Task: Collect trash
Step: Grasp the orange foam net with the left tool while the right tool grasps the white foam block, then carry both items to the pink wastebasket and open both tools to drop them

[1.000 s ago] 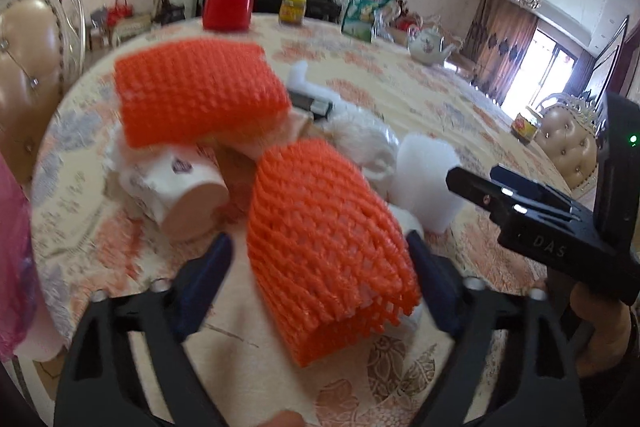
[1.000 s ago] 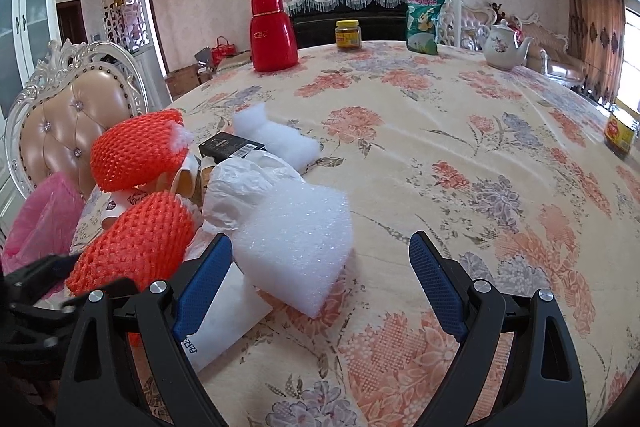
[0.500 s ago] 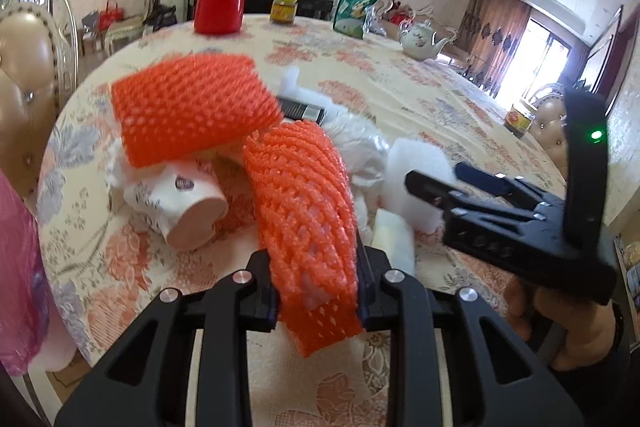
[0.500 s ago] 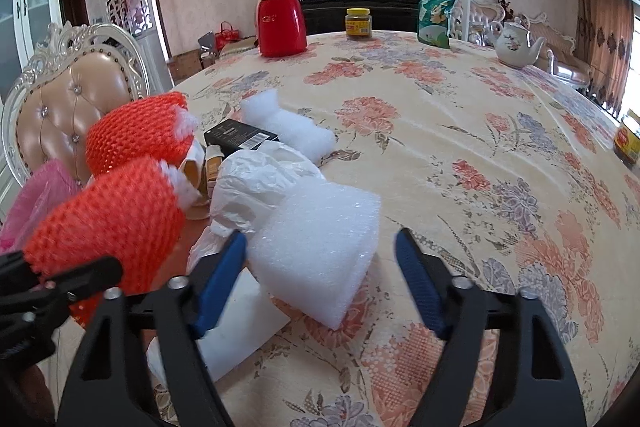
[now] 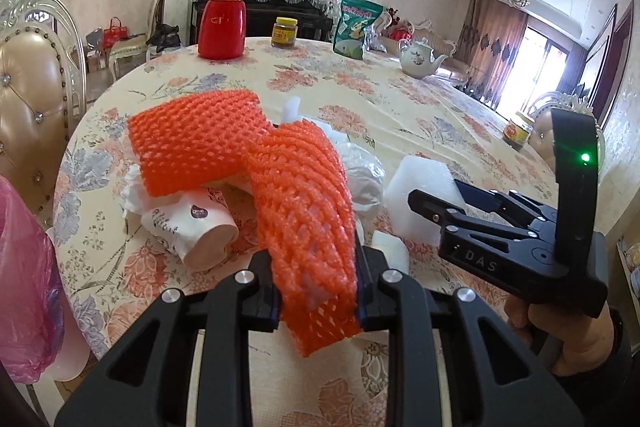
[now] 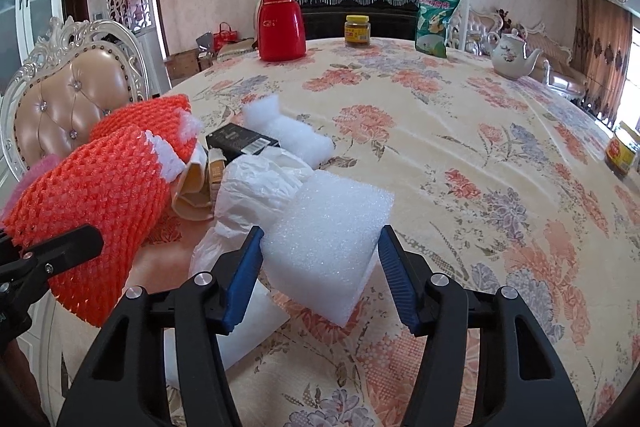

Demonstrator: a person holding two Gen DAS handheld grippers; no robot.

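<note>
The left gripper (image 5: 316, 287) has its jaws squeezed tight on an orange foam net (image 5: 304, 211), pinching it near its lower end so that the net stands up between the fingers, its top leaning against the rest of the pile. That pile sits on the round table (image 6: 440, 155) with the flowered cloth, and the paper cup (image 5: 200, 227) lying on its side is the easiest thing to steer by. A second orange foam net (image 5: 196, 143) rests right on top of the cup. To the right of the cup lies a crumpled white plastic bag (image 6: 260, 187), and beyond that a white foam block (image 6: 324, 239).

The right gripper (image 6: 320, 275) is down around that block: its blue pads stand on either side of it and the jaws are closing, the left pad about touching the foam, the right pad still a little off it. A small black box (image 6: 240, 143) and a longer strip of white foam (image 6: 288, 131) lie behind the cup. A pink plastic bag (image 5: 24, 287) hangs off the table's edge to the left of the cup. Far behind the cup stands a red flask (image 6: 280, 23).
</note>
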